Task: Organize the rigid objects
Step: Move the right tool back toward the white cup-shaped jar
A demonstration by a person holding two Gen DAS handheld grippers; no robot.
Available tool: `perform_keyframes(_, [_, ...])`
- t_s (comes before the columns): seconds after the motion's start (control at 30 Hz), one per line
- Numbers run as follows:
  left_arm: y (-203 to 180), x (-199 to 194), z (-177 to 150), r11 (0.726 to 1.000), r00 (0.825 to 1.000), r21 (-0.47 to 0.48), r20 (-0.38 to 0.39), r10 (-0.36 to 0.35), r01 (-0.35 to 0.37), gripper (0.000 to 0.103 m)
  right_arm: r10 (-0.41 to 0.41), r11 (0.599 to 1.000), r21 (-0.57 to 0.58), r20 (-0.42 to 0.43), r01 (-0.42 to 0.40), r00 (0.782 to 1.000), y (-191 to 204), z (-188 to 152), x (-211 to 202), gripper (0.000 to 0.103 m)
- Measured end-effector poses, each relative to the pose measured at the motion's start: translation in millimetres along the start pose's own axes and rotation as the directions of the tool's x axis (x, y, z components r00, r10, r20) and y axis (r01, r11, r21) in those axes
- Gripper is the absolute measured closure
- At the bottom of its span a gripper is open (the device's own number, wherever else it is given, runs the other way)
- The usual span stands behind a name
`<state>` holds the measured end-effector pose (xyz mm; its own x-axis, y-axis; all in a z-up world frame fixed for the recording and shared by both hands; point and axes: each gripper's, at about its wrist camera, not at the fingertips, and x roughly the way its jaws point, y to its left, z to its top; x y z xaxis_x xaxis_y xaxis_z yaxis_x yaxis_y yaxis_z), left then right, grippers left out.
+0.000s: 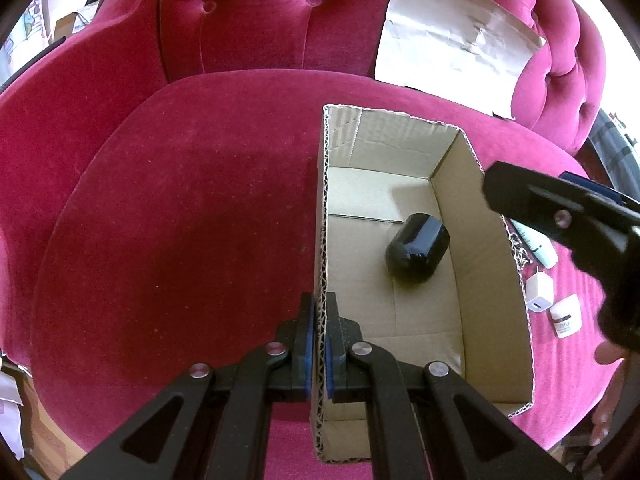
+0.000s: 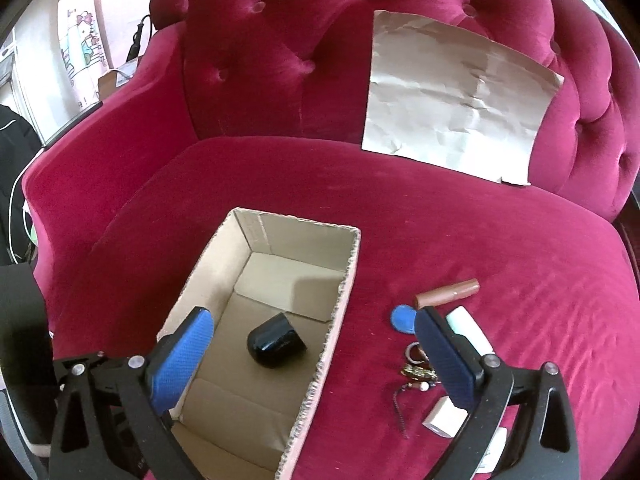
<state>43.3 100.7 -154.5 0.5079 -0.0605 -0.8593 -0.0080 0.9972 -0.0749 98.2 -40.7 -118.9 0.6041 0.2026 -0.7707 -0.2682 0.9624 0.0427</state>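
An open cardboard box (image 1: 452,152) stands on the pink velvet sofa seat (image 1: 180,220). Inside it, a glossy black rounded object (image 1: 418,248) lies on its side on the box floor, also seen in the right wrist view (image 2: 276,342). My left gripper (image 1: 320,312) is shut on the box's left wall, one blue pad on each side of the corrugated edge. My right gripper (image 2: 314,312) hangs above the box's right wall (image 2: 340,300), open wide with nothing between its blue pads (image 2: 188,356). One of its black fingers (image 1: 560,216) shows at the right of the left wrist view.
Small items lie on the seat right of the box: a brown tube (image 2: 448,294), a blue disc (image 2: 404,319), a pale mint tube (image 2: 468,324), keys on a chain (image 2: 416,372), a white charger (image 2: 442,420) and a small white jar (image 1: 565,316). Crumpled brown paper (image 2: 456,104) leans on the backrest.
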Motion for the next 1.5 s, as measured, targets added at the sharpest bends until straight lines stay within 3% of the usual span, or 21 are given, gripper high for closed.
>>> perform_keyframes(0.7, [-4.0, -0.5, -0.7, 1.000, 1.000, -0.003, 0.004, 0.018, -0.018, 0.099, -0.077, 0.995, 0.060, -0.012, 0.078, 0.997, -63.8, -13.5, -30.4, 0.000])
perform_keyframes(1.07, [-5.5, -0.4, -1.1, 1.000, 1.000, -0.006, 0.004, 0.026, -0.026, 0.099, -0.137, 0.988, 0.062, -0.070, 0.141, 0.988, -98.7, -45.5, -34.3, 0.000])
perform_keyframes(1.5, [-7.2, 1.3, -1.0, 0.999, 0.999, -0.003, 0.003, 0.037, -0.037, 0.099, -0.149, 0.985, 0.062, -0.151, 0.160, 0.977, -127.3, -88.8, -22.2, 0.000])
